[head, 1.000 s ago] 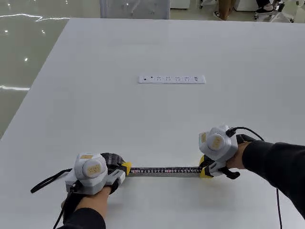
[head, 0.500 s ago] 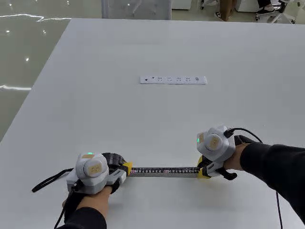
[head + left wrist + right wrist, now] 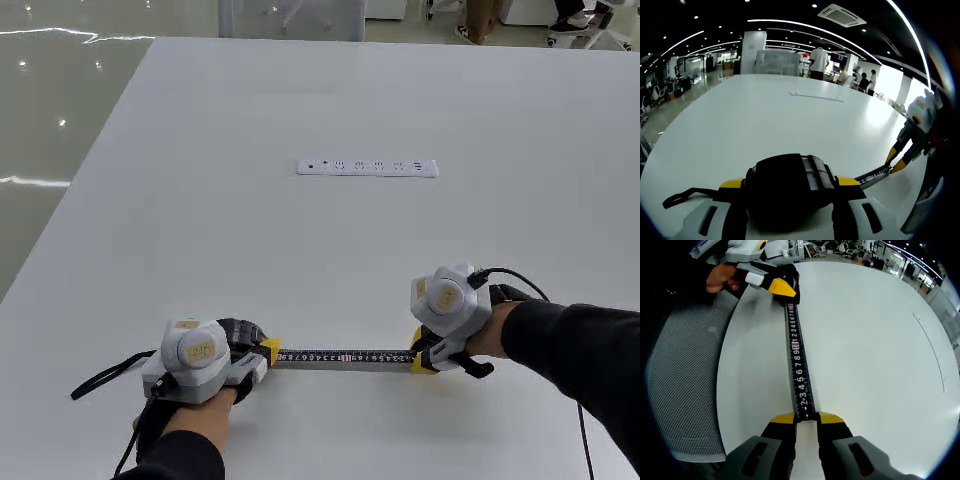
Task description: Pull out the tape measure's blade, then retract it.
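Note:
The tape measure's black case sits on the white table at the near left, and my left gripper is shut on it. In the left gripper view the case lies between the yellow-tipped jaws of that gripper. The black numbered blade runs flat along the table to the right. My right gripper is shut on the blade's end. In the right gripper view the blade stretches from my right gripper to the case held by the left gripper.
A white power strip lies flat mid-table, far beyond the blade. The case's black wrist strap trails left on the table. A black cable loops off the right gripper. People stand far behind the table.
The right gripper has come a little to the left, toward the case, and the exposed blade is slightly shorter. The left gripper holds its place. The head camera has shifted slightly.

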